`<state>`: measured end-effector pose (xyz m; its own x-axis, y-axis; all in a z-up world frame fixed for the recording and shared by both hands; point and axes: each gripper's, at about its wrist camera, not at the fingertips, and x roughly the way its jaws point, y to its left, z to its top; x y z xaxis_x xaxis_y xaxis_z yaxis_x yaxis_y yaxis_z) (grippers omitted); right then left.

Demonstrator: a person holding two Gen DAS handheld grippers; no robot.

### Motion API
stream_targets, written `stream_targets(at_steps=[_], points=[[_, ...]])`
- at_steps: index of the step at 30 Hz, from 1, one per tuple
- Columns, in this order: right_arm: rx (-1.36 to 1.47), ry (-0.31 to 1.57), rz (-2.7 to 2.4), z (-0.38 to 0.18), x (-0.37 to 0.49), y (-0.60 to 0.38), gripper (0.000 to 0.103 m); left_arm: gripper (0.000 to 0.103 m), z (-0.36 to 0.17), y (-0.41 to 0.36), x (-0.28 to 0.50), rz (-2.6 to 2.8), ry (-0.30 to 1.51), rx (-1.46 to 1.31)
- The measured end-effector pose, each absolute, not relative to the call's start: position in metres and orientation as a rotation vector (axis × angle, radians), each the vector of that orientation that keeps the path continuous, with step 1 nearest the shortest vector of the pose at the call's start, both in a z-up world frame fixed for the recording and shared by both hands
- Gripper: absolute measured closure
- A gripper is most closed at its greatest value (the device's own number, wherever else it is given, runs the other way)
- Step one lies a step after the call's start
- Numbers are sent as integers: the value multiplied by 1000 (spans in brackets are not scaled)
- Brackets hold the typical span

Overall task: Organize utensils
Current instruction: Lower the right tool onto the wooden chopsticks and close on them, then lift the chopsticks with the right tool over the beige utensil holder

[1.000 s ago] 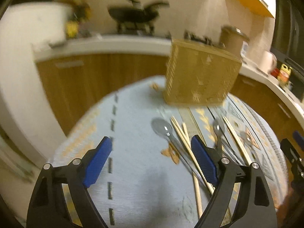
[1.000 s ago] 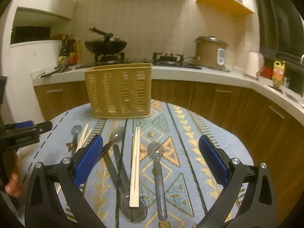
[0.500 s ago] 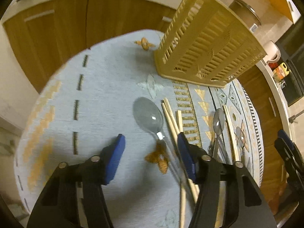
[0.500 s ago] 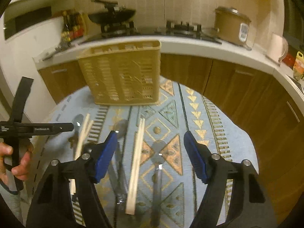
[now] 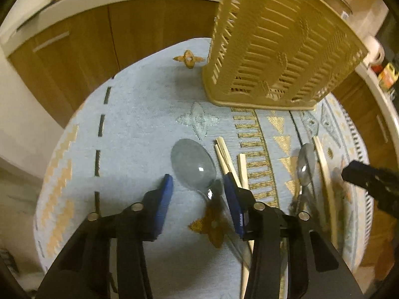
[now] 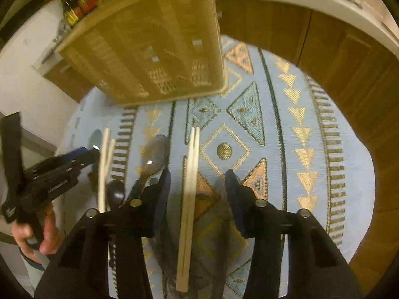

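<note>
Utensils all lie loose on the patterned cloth [image 5: 139,129], so by my reading the sorting has barely begun: nothing is visibly standing in the yellow slatted basket [image 5: 279,49], though its inside is not clearly seen.

Starting at the left, the left gripper [image 5: 198,189] points steeply down at the cloth with its blue pads at a middling gap and closing. The clear-bowled spoon [image 5: 193,163] lies just ahead of the pads, its neck running back between them; the pads do not yet press on it. Just beside its right pad lie pale chopsticks [image 5: 228,159], and further right a metal spoon [image 5: 305,164]. The basket stands well ahead of this gripper, up and to the right.

Further right, the right gripper [image 6: 198,184] also tips down, jaws at a similar gap and closing. A pair of chopsticks [image 6: 190,174] runs lengthwise between its pads, untouched on either side as far as I can tell. A grey spoon [image 6: 154,154] sits just left of its left pad. The basket stands ahead and to its left.

Every piece remains to be lifted and stowed.
</note>
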<state>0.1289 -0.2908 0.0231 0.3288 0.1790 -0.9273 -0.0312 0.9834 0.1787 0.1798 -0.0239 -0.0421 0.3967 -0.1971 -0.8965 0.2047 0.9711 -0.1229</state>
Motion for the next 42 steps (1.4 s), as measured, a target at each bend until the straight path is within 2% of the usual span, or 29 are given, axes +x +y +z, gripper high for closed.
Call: stream_targets(at_steps=[7,14,16,17,18,19,24,26,28,30,32,35,38,42], points=[[84,1284,142,8,143,-273,74,83,-39,-17,187,-309,1139,52],[-38,1330,113,-3,147,-249,78,85,-36,6,204,-446,1205,8],[-58,1353,102,-4,147,-244,78,85,-35,9,205,-461,1217,1],[-60,1364,97,-4,148,-242,78,81,-34,10,206,-474,1227,6],[-63,1379,93,-5,149,-241,78,73,-34,11,205,-487,1236,8],[-71,1392,89,-6,150,-239,78,71,-33,11,203,-494,1240,11],[-102,1428,77,-10,161,-230,78,69,-33,-1,204,-438,1252,97],[-113,1425,82,-9,159,-232,84,68,-33,-9,203,-412,1249,134],[-136,1411,91,-10,157,-227,91,72,-34,-17,200,-368,1232,180],[-143,1401,94,-7,154,-226,92,87,-34,-29,194,-318,1193,251],[-142,1383,109,-5,147,-224,93,90,-32,-29,192,-313,1186,230],[-97,1322,154,9,132,-229,93,103,-18,-16,183,-344,1121,127],[-24,1227,195,32,111,-241,93,103,8,2,164,-389,1032,6],[23,1093,218,57,81,-252,93,103,30,7,140,-409,951,-21]])
